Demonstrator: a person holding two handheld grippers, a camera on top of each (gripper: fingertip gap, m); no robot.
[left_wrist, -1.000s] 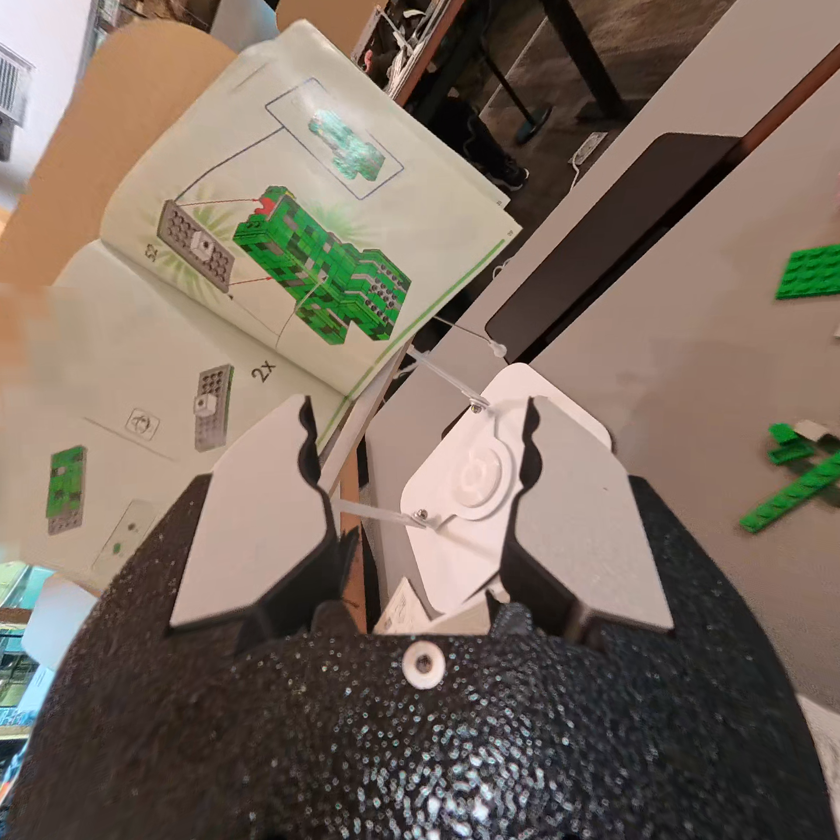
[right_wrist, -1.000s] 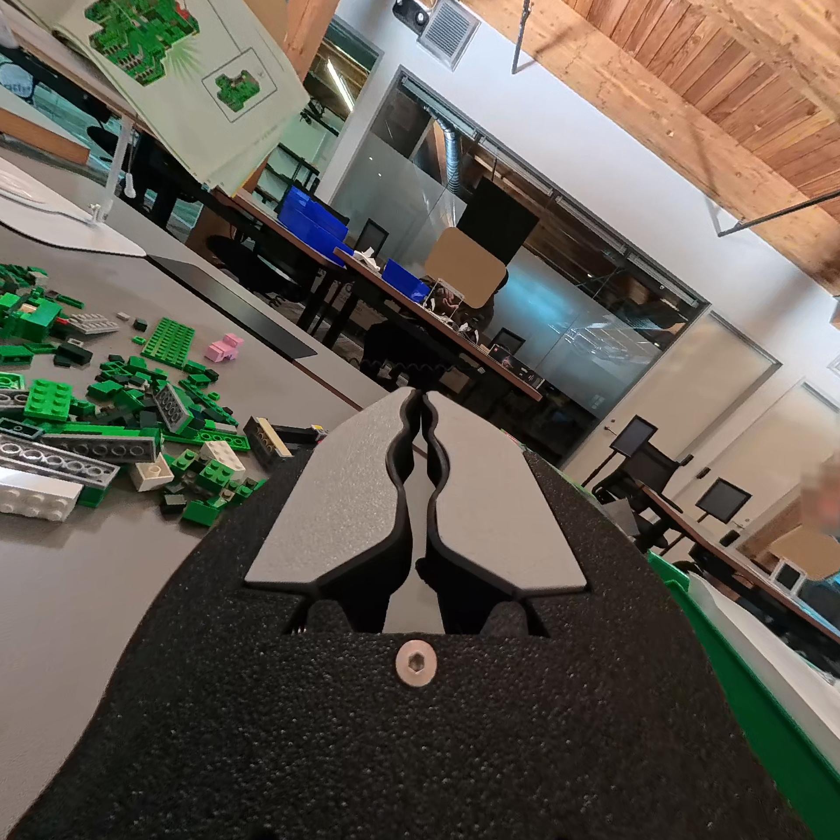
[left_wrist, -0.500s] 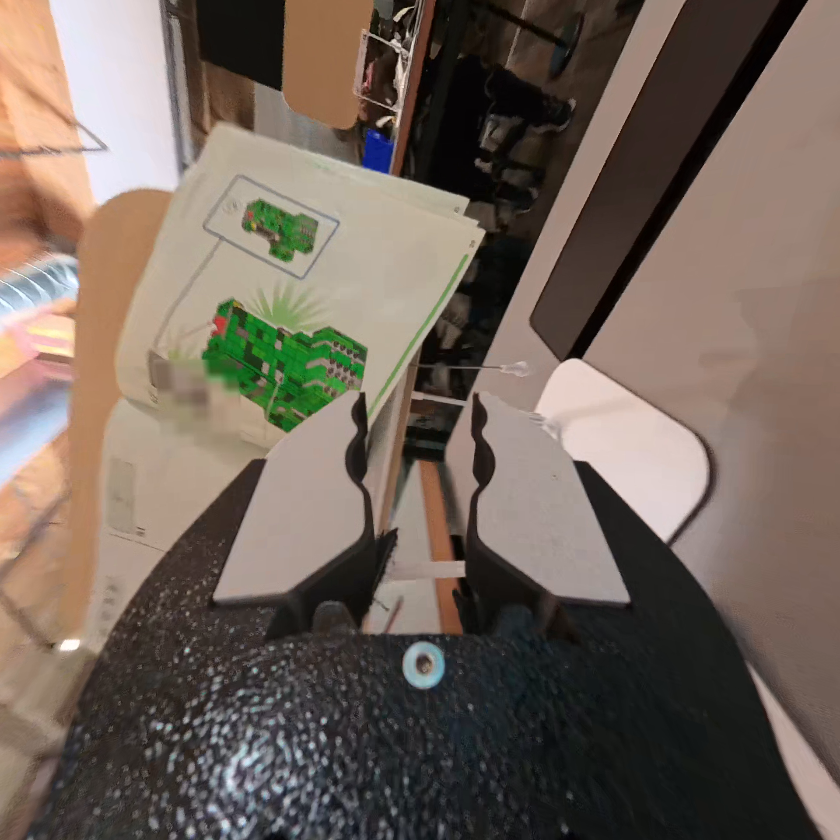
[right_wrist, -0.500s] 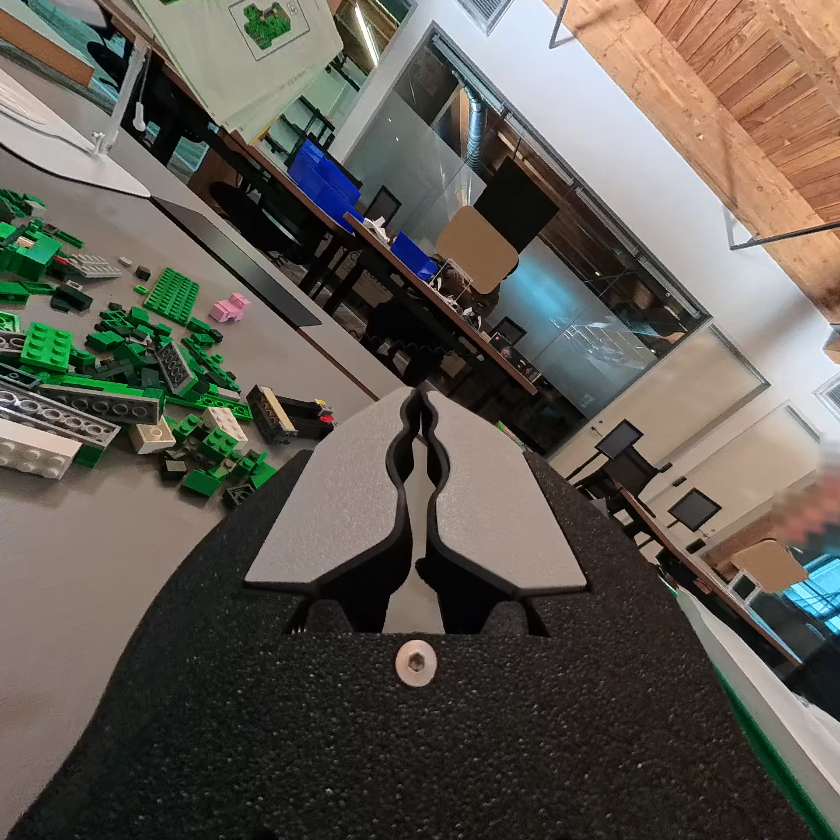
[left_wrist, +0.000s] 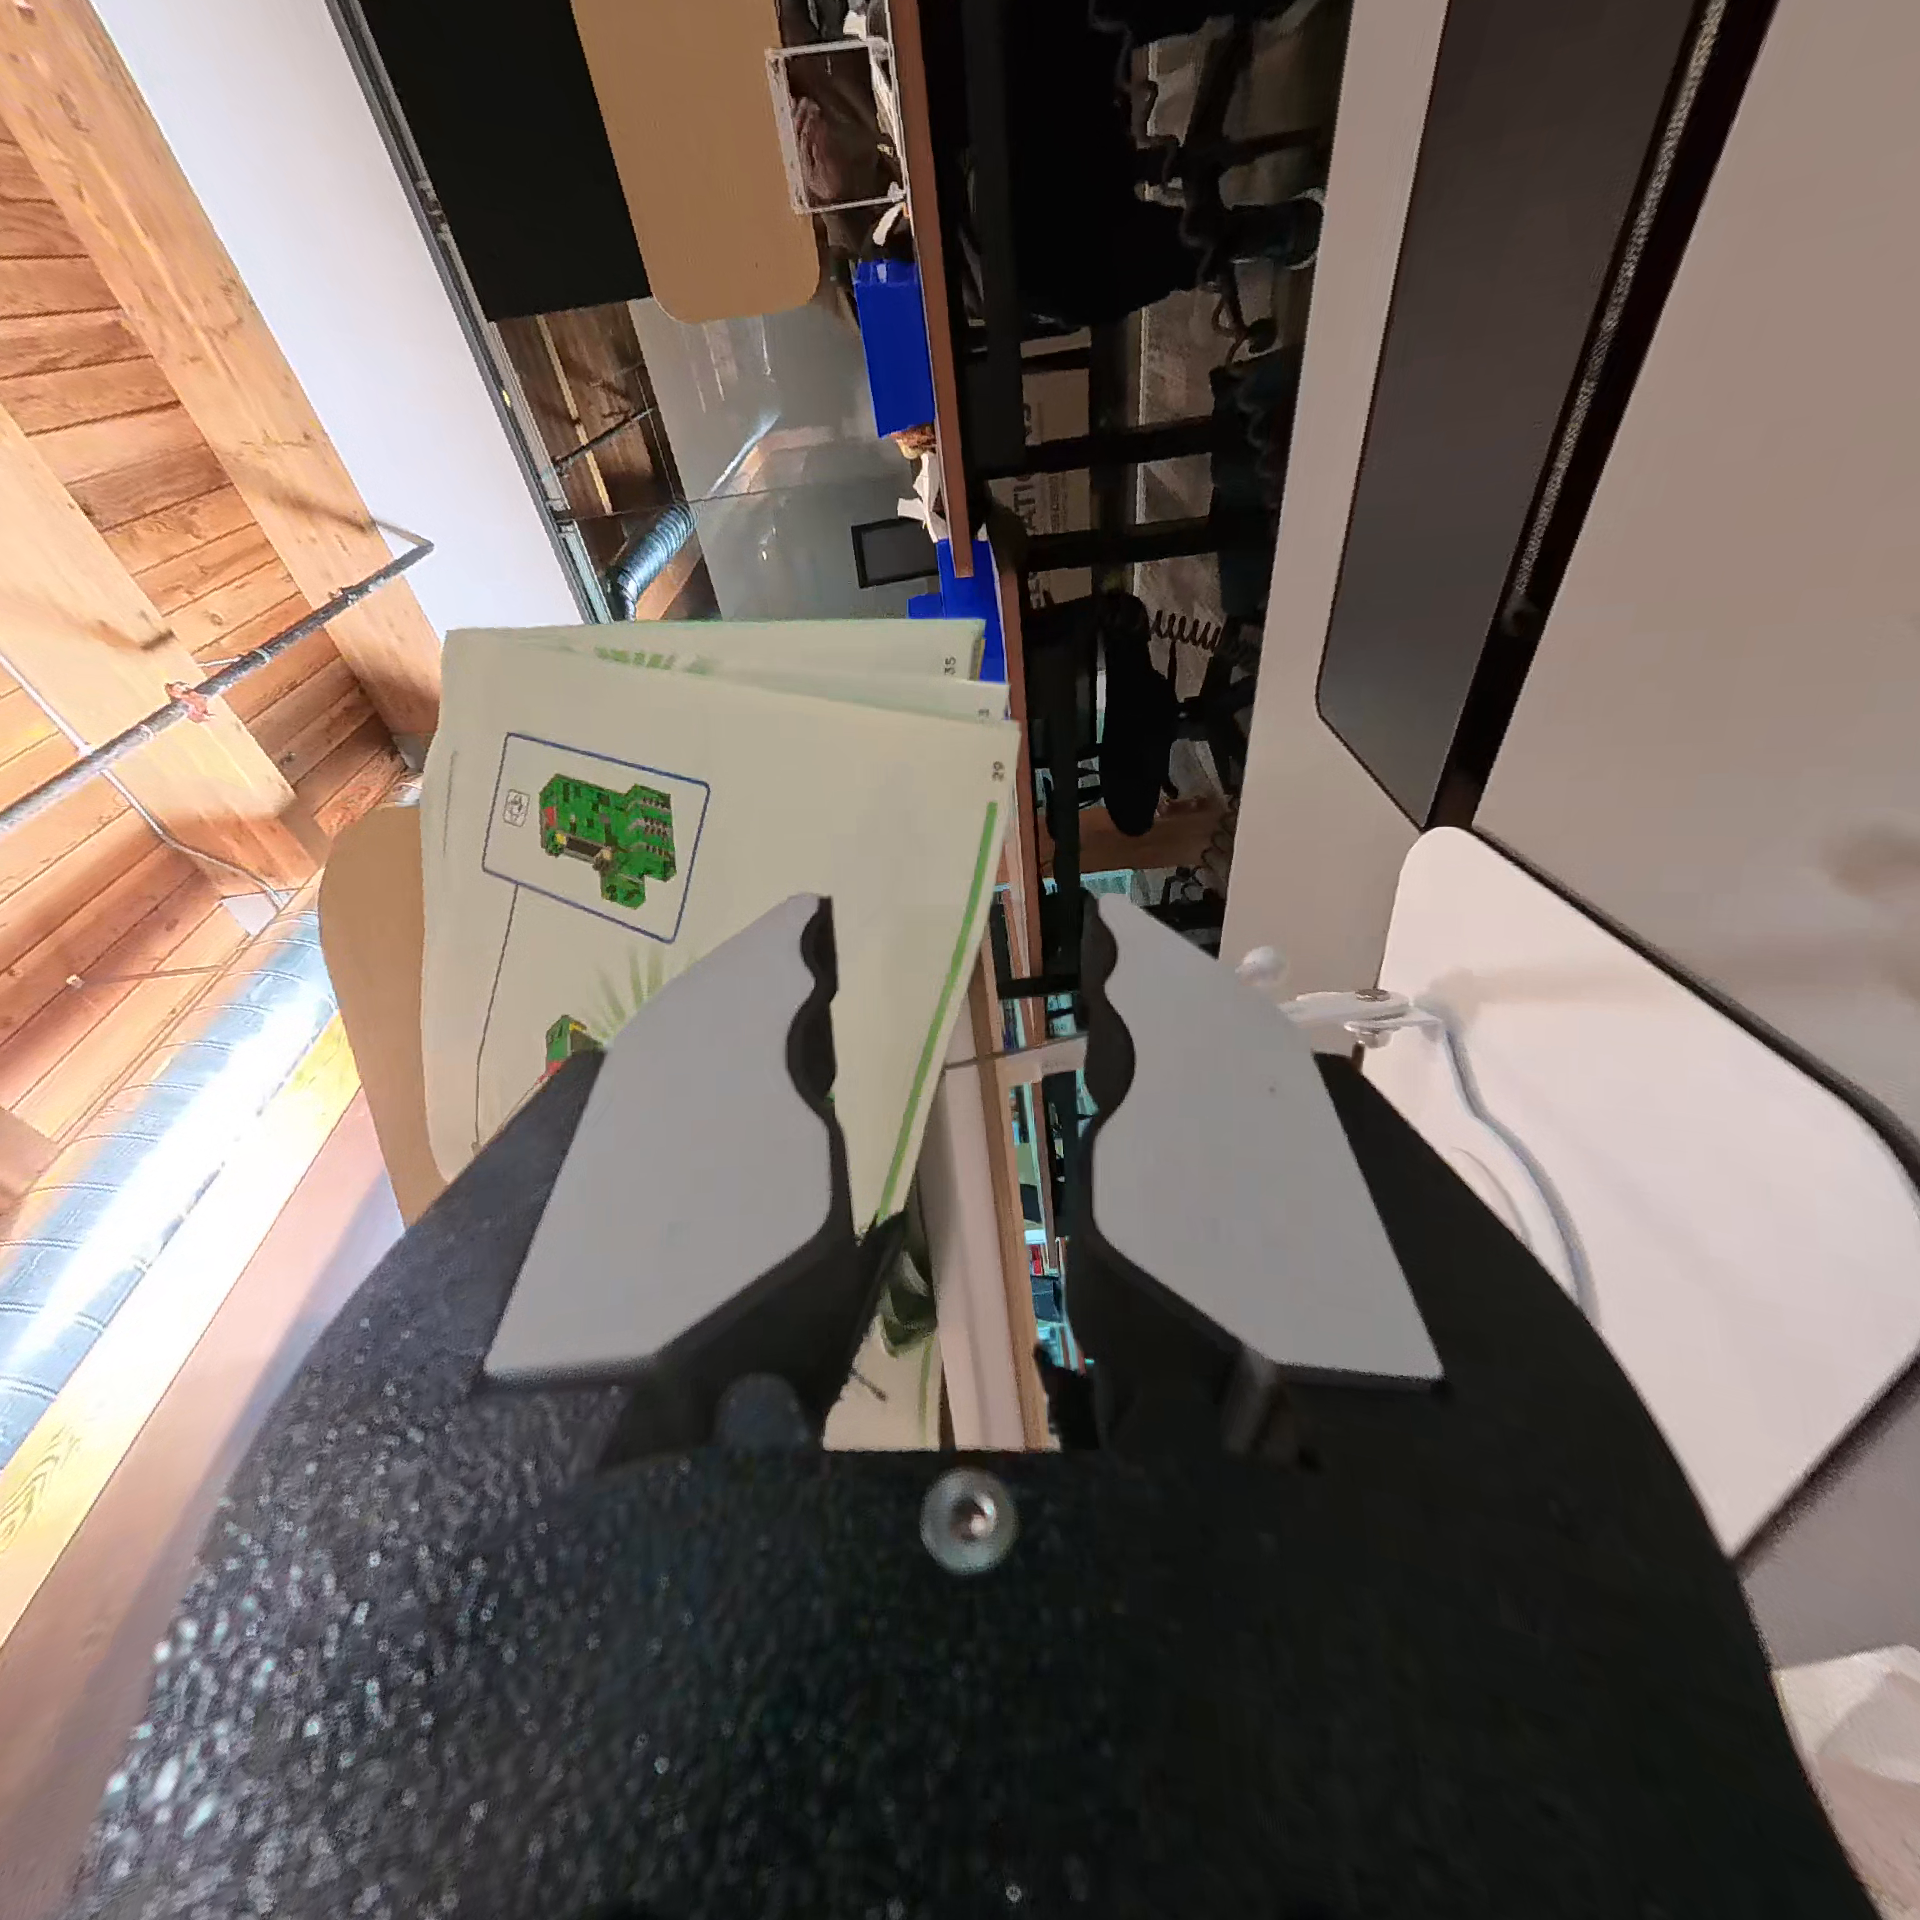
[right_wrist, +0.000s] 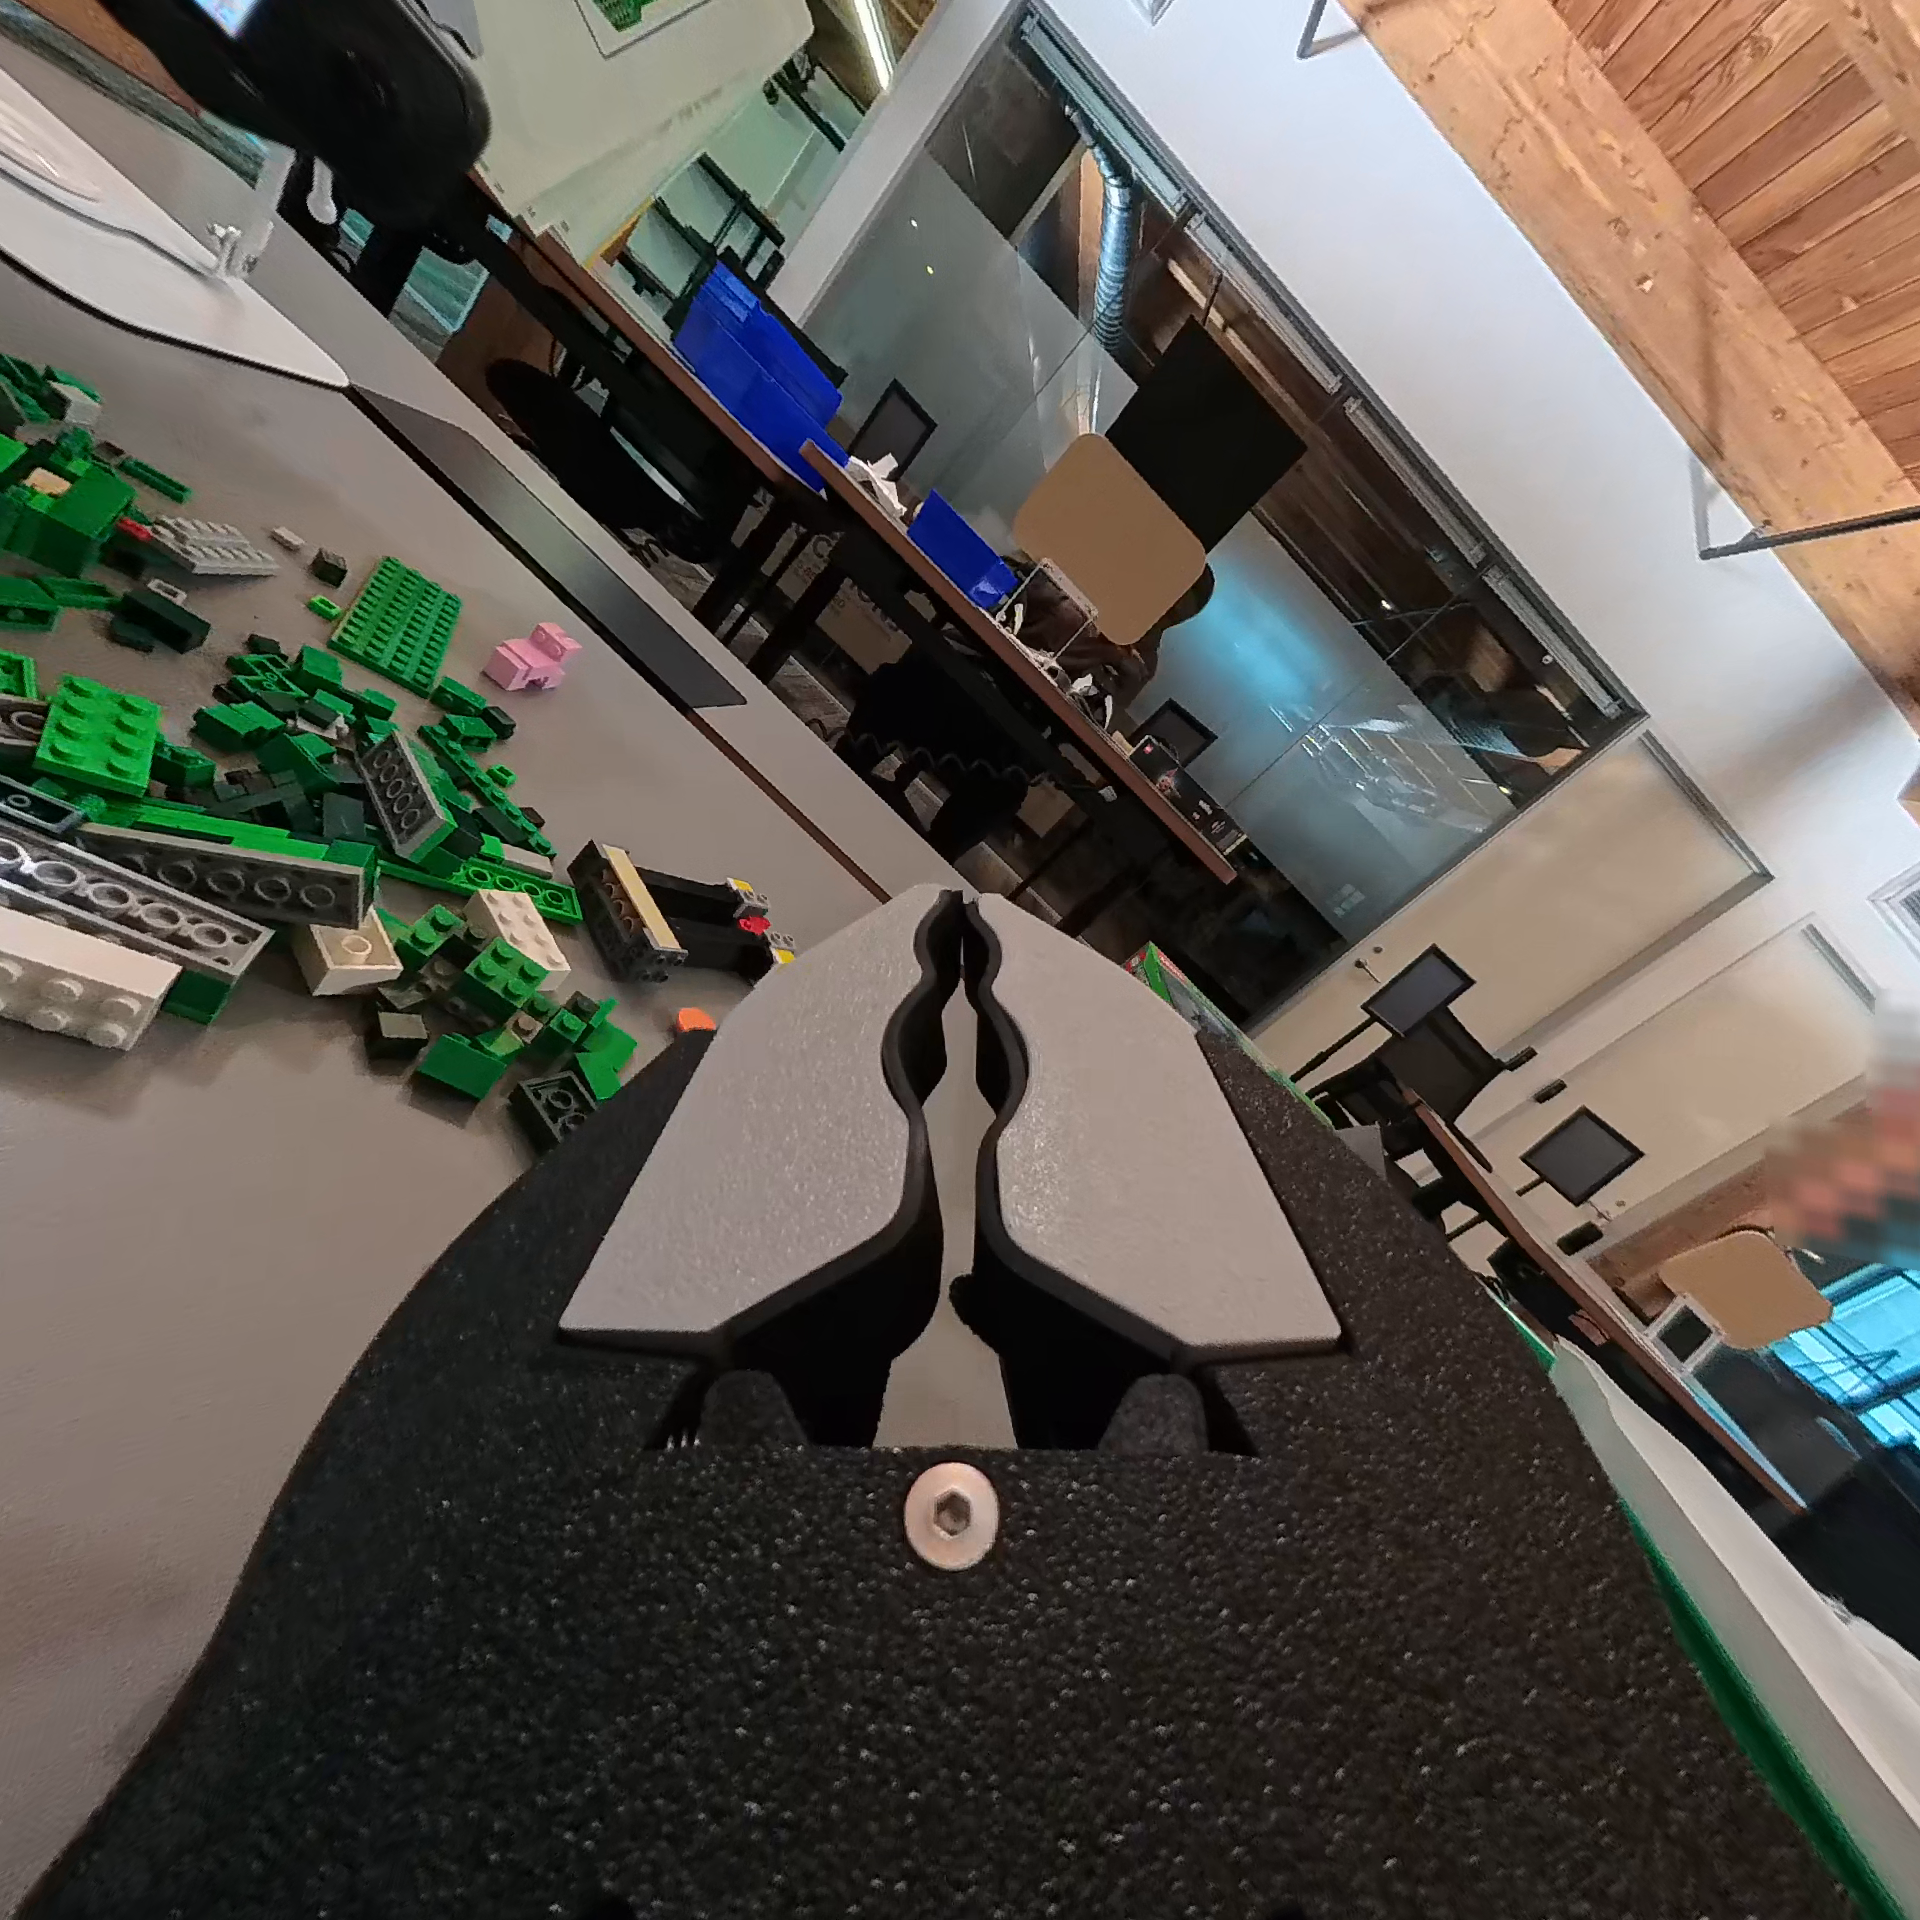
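Note:
My left gripper (left_wrist: 956, 920) is open and tilted on its side. The right edge of an open instruction booklet (left_wrist: 727, 831) page lies between its jaws, close to the left finger (left_wrist: 707, 1143), without being pinched. The booklet stands on a white holder (left_wrist: 1621, 1164) with a clear clip (left_wrist: 1361, 1008). My right gripper (right_wrist: 961, 925) is shut and empty, raised above the grey table (right_wrist: 208, 1299). To its left lies a pile of green, grey and white bricks (right_wrist: 260, 790). The left gripper (right_wrist: 343, 94) and booklet (right_wrist: 686, 73) also show at the top left of the right wrist view.
A green studded plate (right_wrist: 400, 623), a pink pig figure (right_wrist: 535, 660) and a black block piece (right_wrist: 675, 925) lie by the pile. A black slot (left_wrist: 1455, 520) runs along the table's far edge. A green-edged box (right_wrist: 1714, 1745) sits at the right. Desks with blue bins (right_wrist: 769, 364) stand beyond. Some 45 cm of space lies between my two pairs of fingers.
My left gripper rolled and moved up along the booklet, its jaws narrowed, and the page edge now lies between them. My right gripper stayed shut and tilted slightly over the table.

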